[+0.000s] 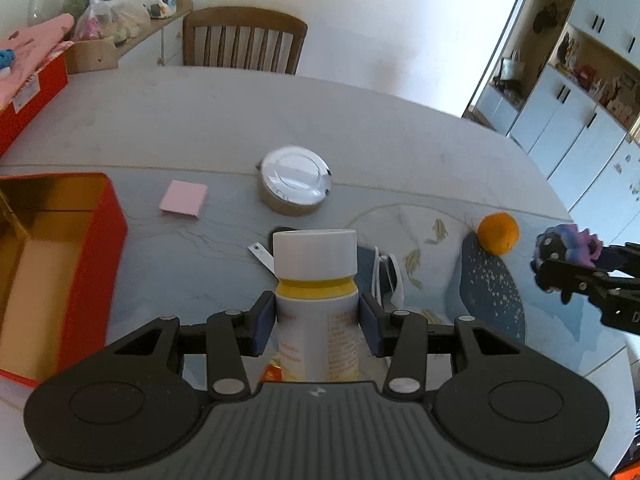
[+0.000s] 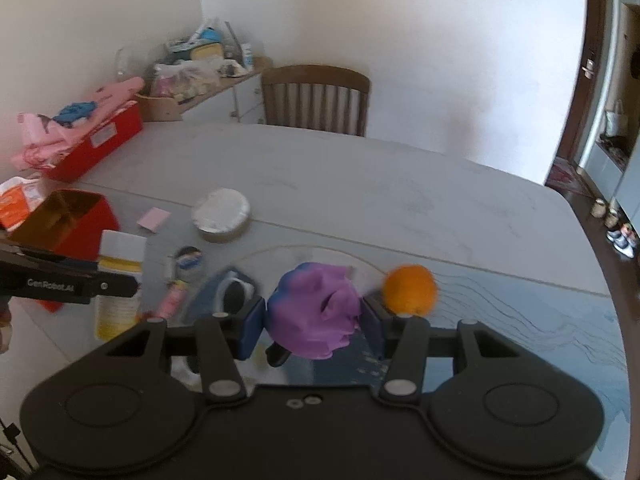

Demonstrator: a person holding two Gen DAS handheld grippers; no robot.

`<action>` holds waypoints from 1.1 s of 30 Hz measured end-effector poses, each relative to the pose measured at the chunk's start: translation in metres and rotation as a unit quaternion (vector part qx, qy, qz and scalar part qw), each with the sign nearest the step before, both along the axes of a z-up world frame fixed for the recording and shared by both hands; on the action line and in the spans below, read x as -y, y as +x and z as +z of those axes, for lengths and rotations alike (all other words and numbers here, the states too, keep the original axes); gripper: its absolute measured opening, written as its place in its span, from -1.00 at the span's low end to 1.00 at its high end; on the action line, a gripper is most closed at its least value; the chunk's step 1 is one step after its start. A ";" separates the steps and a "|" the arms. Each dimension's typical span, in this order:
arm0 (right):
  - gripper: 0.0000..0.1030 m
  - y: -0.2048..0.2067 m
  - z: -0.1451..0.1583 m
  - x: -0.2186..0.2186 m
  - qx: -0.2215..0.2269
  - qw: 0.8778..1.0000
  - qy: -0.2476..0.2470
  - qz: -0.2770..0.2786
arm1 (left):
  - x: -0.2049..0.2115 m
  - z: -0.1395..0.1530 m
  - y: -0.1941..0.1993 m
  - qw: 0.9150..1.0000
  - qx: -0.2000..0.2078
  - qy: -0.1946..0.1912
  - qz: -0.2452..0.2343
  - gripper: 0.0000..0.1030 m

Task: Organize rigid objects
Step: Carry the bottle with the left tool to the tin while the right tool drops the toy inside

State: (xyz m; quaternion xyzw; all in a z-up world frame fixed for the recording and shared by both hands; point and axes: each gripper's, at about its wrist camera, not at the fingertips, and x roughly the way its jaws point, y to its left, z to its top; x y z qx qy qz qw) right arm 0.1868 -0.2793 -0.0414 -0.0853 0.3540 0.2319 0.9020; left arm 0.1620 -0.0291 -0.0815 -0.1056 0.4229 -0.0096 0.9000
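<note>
Above the desk [image 1: 360,128], left gripper [image 1: 318,322] jaws clamp the supplement bottle [image 1: 316,280] low, right gripper [image 2: 314,326] jaws pinch the purple toy [image 2: 316,312]; I'd expect the top-heavy bottle to tip or the toy to slip.

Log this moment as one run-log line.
left gripper: shut on white-capped bottle | right gripper: shut on purple toy | open red box: nothing placed visibly | orange: on table

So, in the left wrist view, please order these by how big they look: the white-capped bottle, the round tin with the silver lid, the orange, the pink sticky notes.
1. White-capped bottle, though it is nearest the camera, so this is unsure.
2. Round tin.
3. Pink sticky notes and orange look alike; I cannot rank them.
</note>
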 end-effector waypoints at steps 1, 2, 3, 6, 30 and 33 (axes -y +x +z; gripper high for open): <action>0.00 -0.001 0.003 -0.008 0.003 1.000 -0.001 0.006 | -0.005 0.003 -0.002 1.000 0.003 -0.002 0.000 -0.13; 0.00 -0.003 0.005 -0.015 0.005 1.000 -0.001 0.011 | -0.009 0.006 -0.004 1.000 0.005 -0.004 0.000 -0.13; 0.00 -0.004 0.007 -0.021 0.006 1.000 0.000 0.017 | -0.014 0.009 -0.005 1.000 0.007 -0.006 0.001 -0.13; 0.00 -0.008 0.012 -0.044 0.008 0.999 0.002 0.035 | -0.033 0.019 -0.010 1.000 0.013 -0.014 0.007 -0.13; -0.01 -0.013 0.015 -0.265 0.014 0.986 -0.004 0.169 | -0.213 0.038 -0.009 0.998 -0.006 0.029 0.061 -0.14; -0.01 -0.011 0.006 -0.288 0.022 0.983 -0.022 0.180 | -0.232 0.030 -0.006 0.997 -0.019 0.038 0.062 -0.14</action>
